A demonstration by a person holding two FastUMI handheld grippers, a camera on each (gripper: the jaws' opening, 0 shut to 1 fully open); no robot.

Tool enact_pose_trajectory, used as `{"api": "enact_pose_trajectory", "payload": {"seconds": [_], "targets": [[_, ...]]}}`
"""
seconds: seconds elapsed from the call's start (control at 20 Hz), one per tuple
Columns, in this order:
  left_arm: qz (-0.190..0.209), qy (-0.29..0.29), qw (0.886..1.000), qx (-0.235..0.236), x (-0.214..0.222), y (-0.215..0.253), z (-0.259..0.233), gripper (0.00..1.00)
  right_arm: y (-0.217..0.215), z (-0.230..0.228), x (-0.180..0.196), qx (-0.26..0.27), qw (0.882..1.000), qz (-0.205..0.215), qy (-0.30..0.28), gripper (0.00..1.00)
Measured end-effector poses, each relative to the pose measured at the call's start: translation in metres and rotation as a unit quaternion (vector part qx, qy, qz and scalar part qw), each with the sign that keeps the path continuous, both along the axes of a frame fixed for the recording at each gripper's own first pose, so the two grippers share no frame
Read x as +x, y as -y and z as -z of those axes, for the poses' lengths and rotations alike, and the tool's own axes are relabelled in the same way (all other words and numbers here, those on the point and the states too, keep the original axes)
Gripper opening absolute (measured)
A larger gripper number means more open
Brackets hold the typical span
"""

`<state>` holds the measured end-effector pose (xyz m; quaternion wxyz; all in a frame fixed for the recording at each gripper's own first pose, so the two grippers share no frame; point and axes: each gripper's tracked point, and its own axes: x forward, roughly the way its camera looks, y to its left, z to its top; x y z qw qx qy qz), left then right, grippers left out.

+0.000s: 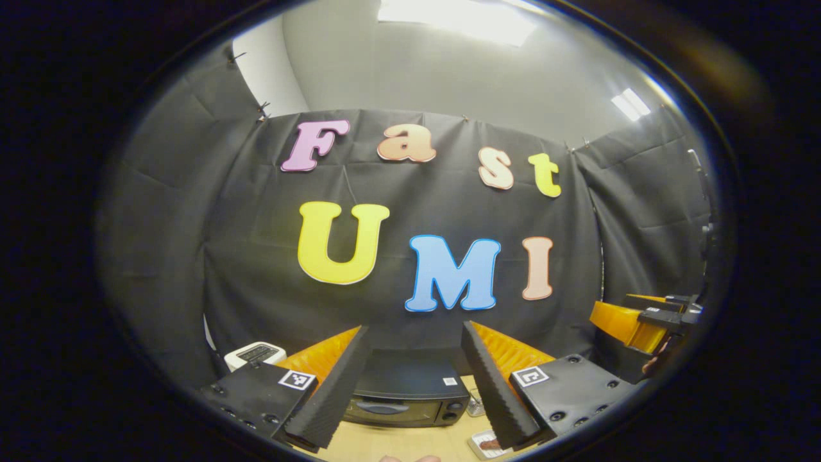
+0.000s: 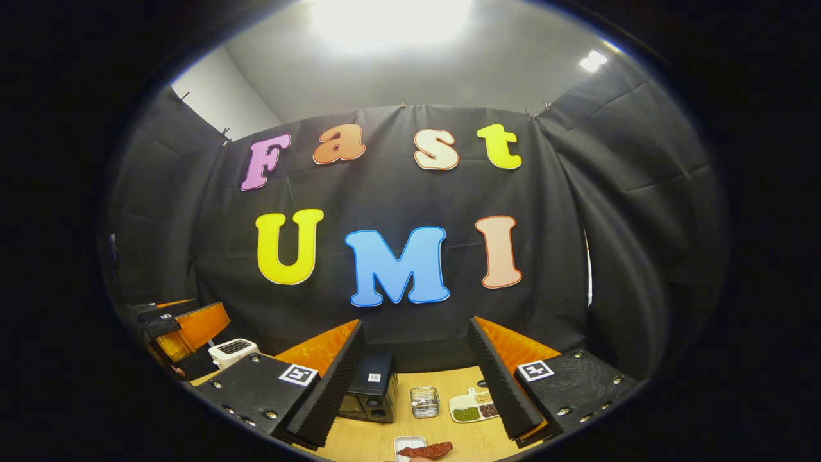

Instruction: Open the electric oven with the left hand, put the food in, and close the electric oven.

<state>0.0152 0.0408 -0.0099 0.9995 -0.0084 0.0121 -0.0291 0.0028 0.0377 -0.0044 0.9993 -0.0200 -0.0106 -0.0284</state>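
Hanging high above a pale wooden table [image 2: 442, 375], both grippers face the black cloth wall [image 2: 397, 192] of the booth, which folds round on either side under a grey ceiling with bright light panels [image 2: 391, 16].

In the left gripper view the left gripper [image 1: 410, 385] stands with its jaws released and nothing between the ribbed black pads [image 1: 333, 391]. Between them, at 6 o'clock, sits the electric oven [image 1: 405, 398], a black box with its door closed and knobs at its right end. A white toaster [image 1: 255, 354] stands at 7 o'clock beside the wall. At 5 o'clock a small tray [image 1: 482, 444] with a brownish piece on it peeks out by the right finger. The other gripper's orange finger shows far off at 4 o'clock.

In the right gripper view the right gripper [image 2: 415, 385] likewise hangs spread wide, gripping nothing. The oven [image 2: 369, 388] lies at 6 o'clock, just by the left pad and seen from its end. Just to its right stand a small wire basket [image 2: 424, 402] and a white divided dish [image 2: 471, 407] with green, yellow and dark fillings. Nearer the camera, a reddish-brown strip of food [image 2: 426, 450] rests with one end on a small white tray [image 2: 408, 443] at the bottom edge. The toaster [image 2: 233, 351] sits at 8 o'clock, the left gripper [image 2: 186, 327] beyond it.
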Motion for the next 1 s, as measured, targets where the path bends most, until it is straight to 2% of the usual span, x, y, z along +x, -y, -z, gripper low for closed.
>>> {"api": "enact_pose_trajectory", "payload": {"seconds": [0.1, 0.15, 0.25, 0.4, 0.65, 0.7, 0.75, 0.8, 1.0], "targets": [[0.001, 0.001, 1.000, 0.003, 0.002, -0.001, -0.001, 0.95, 0.001, 0.000, 0.001, 0.005, 1.000, 0.003, 0.003, 0.97], [0.002, -0.002, 1.000, 0.005, 0.005, 0.001, 0.003, 0.92, 0.002, 0.001, 0.001, 0.006, 1.000, 0.003, 0.003, 0.97], [0.007, -0.011, 1.000, 0.006, 0.009, 0.005, 0.012, 0.99, 0.003, 0.007, 0.002, 0.008, 1.000, 0.004, -0.002, 0.97], [0.006, -0.041, 0.999, 0.002, 0.017, 0.002, 0.038, 0.99, 0.006, 0.015, 0.005, 0.009, 1.000, 0.005, -0.009, 0.97], [-0.002, -0.127, 0.992, 0.003, 0.038, -0.011, 0.112, 0.96, 0.014, 0.027, 0.008, 0.019, 0.999, 0.010, -0.027, 0.97], [-0.001, -0.141, 0.990, 0.004, 0.043, -0.011, 0.125, 0.99, 0.016, 0.029, 0.008, 0.019, 0.999, 0.012, -0.029, 0.97], [-0.001, -0.152, 0.988, 0.005, 0.048, -0.013, 0.139, 0.96, 0.020, 0.029, 0.009, 0.017, 0.999, 0.016, -0.030, 0.97], [-0.002, -0.161, 0.987, 0.003, 0.056, -0.015, 0.153, 0.99, 0.023, 0.033, 0.010, 0.016, 0.999, 0.019, -0.034, 0.97], [-0.005, -0.204, 0.979, 0.004, 0.087, -0.024, 0.211, 0.99, 0.038, 0.048, 0.013, 0.018, 0.998, 0.036, -0.055, 0.97]]}}
